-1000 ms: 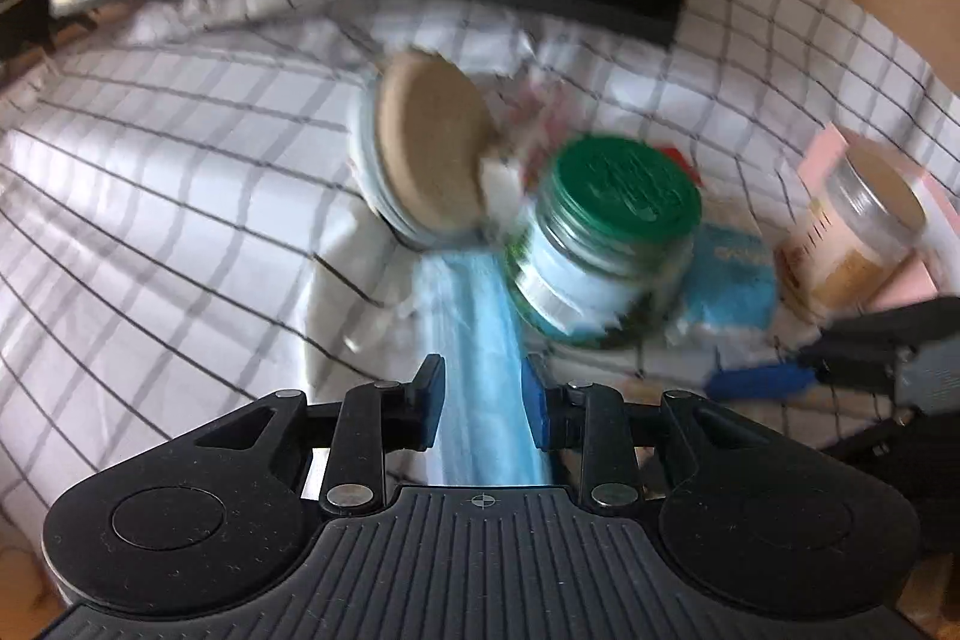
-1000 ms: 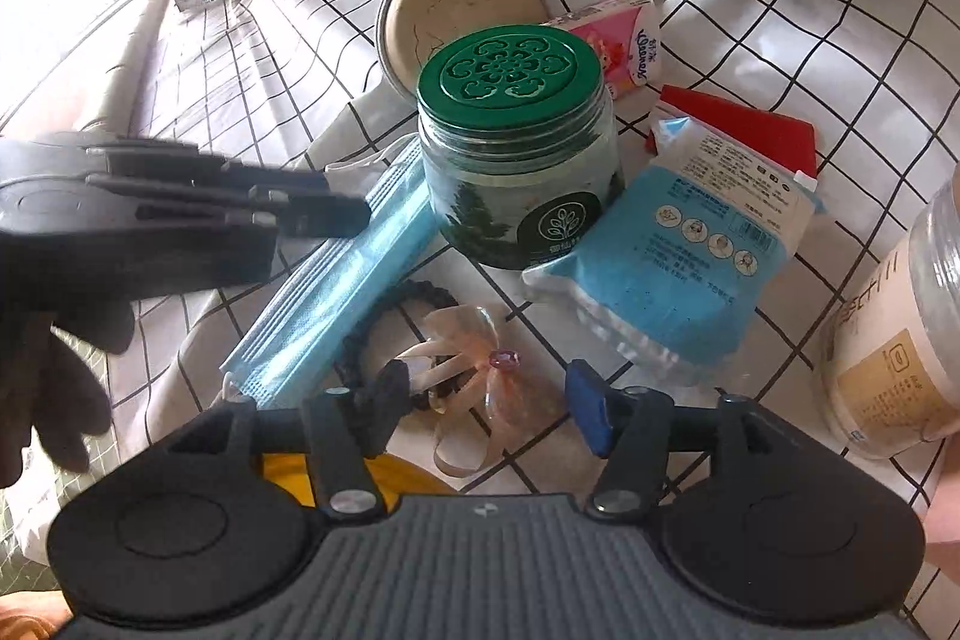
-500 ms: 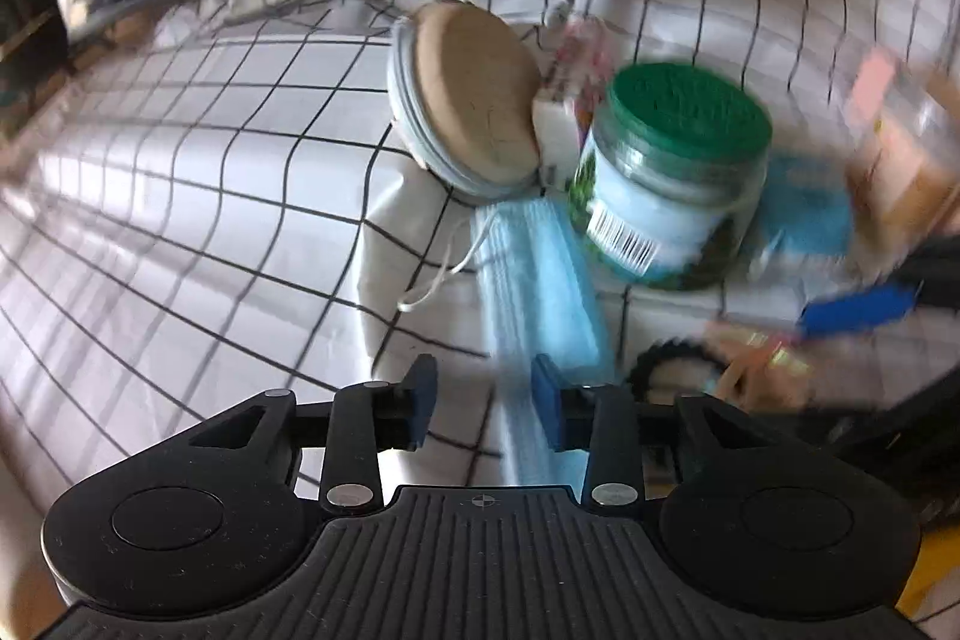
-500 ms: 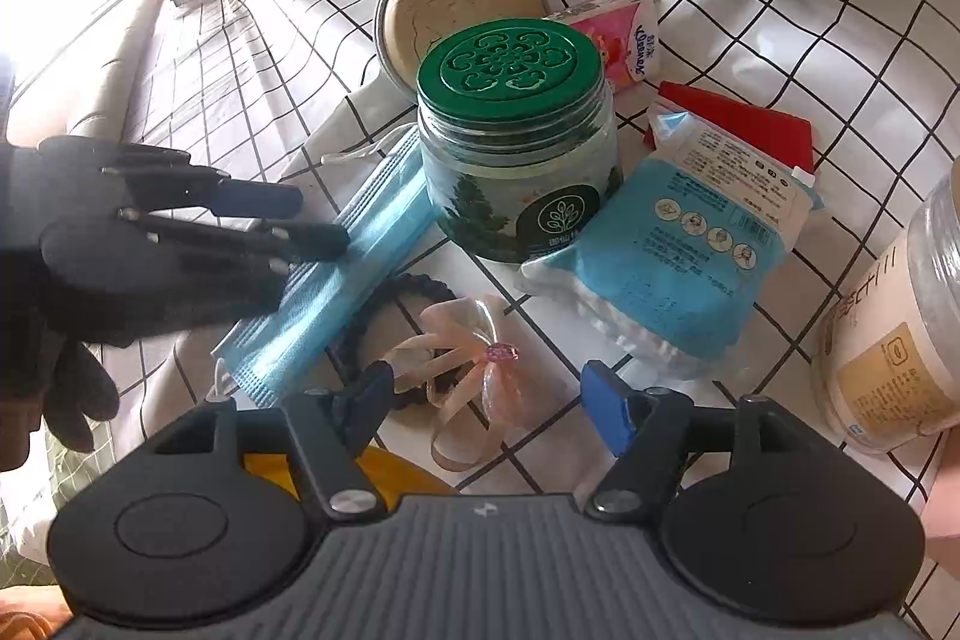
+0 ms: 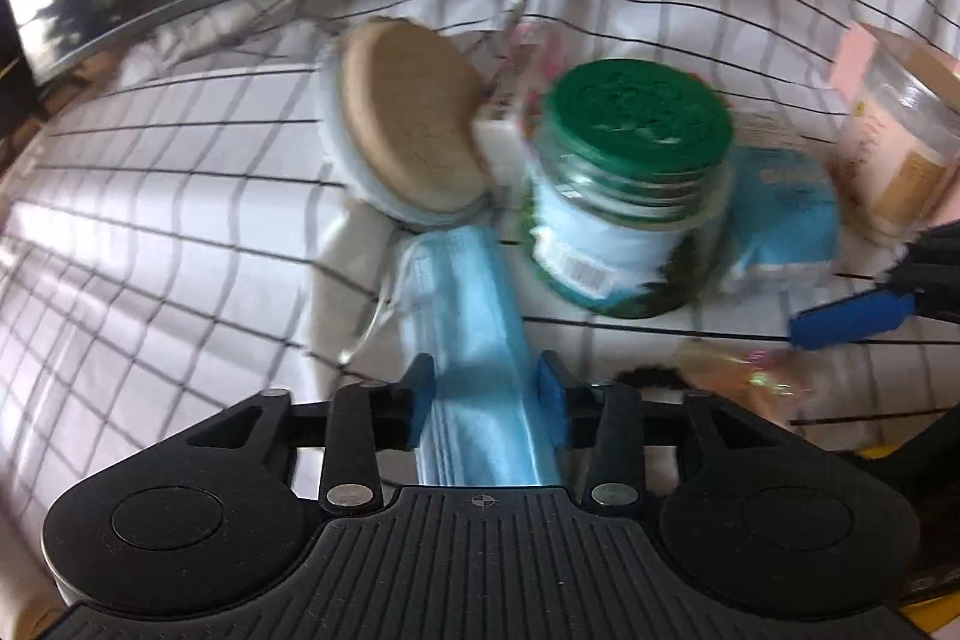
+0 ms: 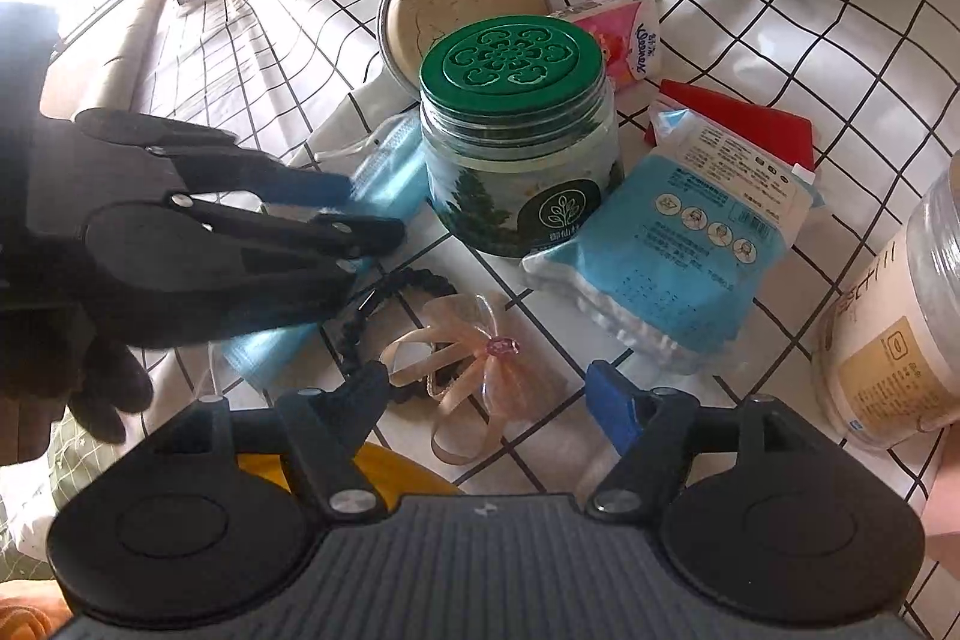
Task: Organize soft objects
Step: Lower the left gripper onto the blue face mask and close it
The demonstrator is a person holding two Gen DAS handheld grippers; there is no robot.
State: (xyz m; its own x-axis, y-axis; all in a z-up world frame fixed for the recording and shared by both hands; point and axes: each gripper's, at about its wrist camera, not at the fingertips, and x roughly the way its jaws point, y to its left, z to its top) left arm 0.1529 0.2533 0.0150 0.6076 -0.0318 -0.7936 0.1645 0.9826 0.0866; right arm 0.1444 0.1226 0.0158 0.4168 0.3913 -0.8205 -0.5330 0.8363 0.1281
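left gripper (image 5: 485,394): jaws opening, the blue face mask (image 5: 474,340) runs lengthwise between the two blue pads. Looks like the pads sit just beside its edges and don't squeeze it, though the left wrist view is pretty blurry.
right gripper (image 6: 487,400): jaws opening too, spread wide. The ribbon bow is right between the fingertips, but nothing's pinched.
face mask: folded flat on the surface, one end up by the jar, ear loop trailing off its left side. In the right wrist view (image 6: 384,172) the left gripper (image 6: 372,214) covers its middle.
ribbon bow (image 6: 474,358): peachy sheer ribbon with a pink bead in the middle, lying on the surface, touching the black hair tie.
hair tie (image 6: 396,292): black braided loop, between mask and bow.
green-lidded jar (image 6: 516,142): upright, right behind the mask and the hair tie.
blue mask pack (image 6: 678,244): leaning against the jar's right side, with a red packet (image 6: 744,124) under its far end.
round cork-lidded tin (image 6: 456,4): tipped on edge behind the jar.
pink tissue pack (image 6: 624,34): just right of the tin.
clear jar (image 6: 900,328): far right edge, partly cut off.
surface: white cloth with a black grid (image 6: 288,16), a bit rumpled near the tin.
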